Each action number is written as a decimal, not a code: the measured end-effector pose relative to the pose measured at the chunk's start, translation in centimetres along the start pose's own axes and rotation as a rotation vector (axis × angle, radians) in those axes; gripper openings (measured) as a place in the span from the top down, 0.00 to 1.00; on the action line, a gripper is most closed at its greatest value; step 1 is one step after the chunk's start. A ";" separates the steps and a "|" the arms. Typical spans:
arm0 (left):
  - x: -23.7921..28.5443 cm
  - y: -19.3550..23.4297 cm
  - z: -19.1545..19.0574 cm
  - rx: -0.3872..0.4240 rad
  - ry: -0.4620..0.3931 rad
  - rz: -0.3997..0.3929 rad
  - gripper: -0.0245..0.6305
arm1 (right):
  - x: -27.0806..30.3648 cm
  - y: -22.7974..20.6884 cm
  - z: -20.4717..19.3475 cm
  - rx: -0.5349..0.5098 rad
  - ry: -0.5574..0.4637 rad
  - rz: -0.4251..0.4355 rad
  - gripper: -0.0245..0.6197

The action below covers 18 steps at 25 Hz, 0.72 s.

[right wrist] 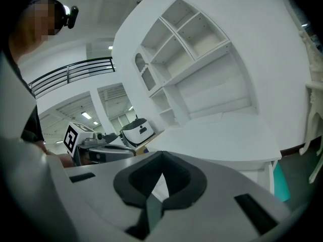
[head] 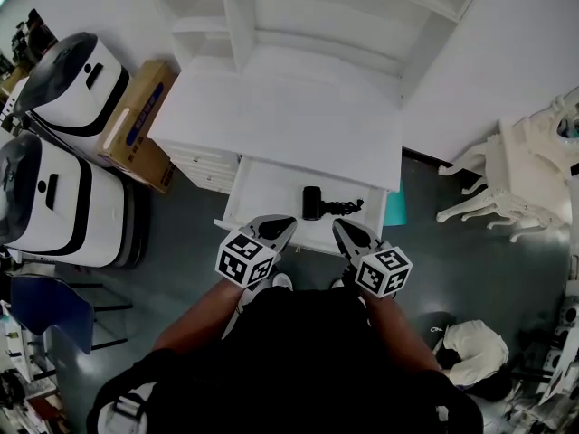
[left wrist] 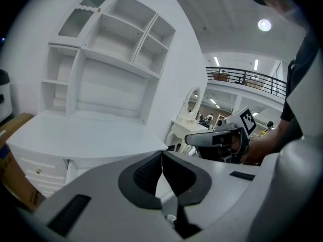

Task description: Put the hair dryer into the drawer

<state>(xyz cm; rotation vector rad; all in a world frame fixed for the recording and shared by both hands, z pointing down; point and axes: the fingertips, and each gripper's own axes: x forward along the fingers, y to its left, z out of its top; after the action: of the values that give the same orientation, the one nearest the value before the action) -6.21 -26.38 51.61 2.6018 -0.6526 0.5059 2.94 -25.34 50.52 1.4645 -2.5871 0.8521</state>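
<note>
The hair dryer (head: 313, 202) lies in the open drawer (head: 262, 191) (job looks done). My left gripper (head: 274, 227) and right gripper (head: 347, 234) are both squeezed closed, holding nothing. Maybe the drawer needs pushing in.

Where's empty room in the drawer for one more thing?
The left half of the drawer, between its left wall and the hair dryer, is bare. The desk top behind is bare too. It's crowded around the cord on the right.

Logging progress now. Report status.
Left gripper shut, empty. Right gripper shut, empty. Hair dryer lying inside open drawer. Nothing blocking.
</note>
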 end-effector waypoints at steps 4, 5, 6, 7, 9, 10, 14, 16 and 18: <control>0.1 -0.6 0.2 0.004 -0.016 0.009 0.95 | -0.7 -1.0 0.1 0.005 -0.002 -0.012 0.92; 0.2 -0.7 0.2 0.000 -0.021 0.014 0.95 | -0.9 -1.2 0.3 0.007 -0.004 -0.011 0.92; 0.3 -0.9 0.2 -0.005 -0.026 0.021 0.95 | -1.1 -1.2 0.4 0.006 -0.004 -0.007 0.92; 0.3 -1.0 0.2 -0.011 -0.032 0.028 0.95 | -1.4 -1.3 0.5 -0.001 -0.001 -0.001 0.92; 0.4 -1.5 0.3 -0.025 -0.046 0.044 0.95 | -2.1 -1.2 0.6 -0.023 0.014 0.012 0.92; 0.6 -1.9 0.4 -0.032 -0.052 0.051 0.95 | -2.6 -1.2 0.7 -0.033 0.022 0.019 0.92; 1.2 -4.1 0.4 -0.049 -0.073 0.066 0.95 | -4.5 -1.7 0.4 -0.049 0.045 0.040 0.92; 1.4 -5.4 0.2 -0.053 -0.080 0.072 0.95 | -5.7 -1.9 -0.1 -0.049 0.051 0.045 0.92; 1.6 -6.6 0.1 -0.055 -0.083 0.081 0.95 | -6.9 -2.0 -0.5 -0.050 0.053 0.050 0.92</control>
<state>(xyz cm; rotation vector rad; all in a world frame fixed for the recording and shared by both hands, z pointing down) -1.51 -21.64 50.27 2.5640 -0.7903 0.4001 8.26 -20.54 49.71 1.3509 -2.5968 0.8137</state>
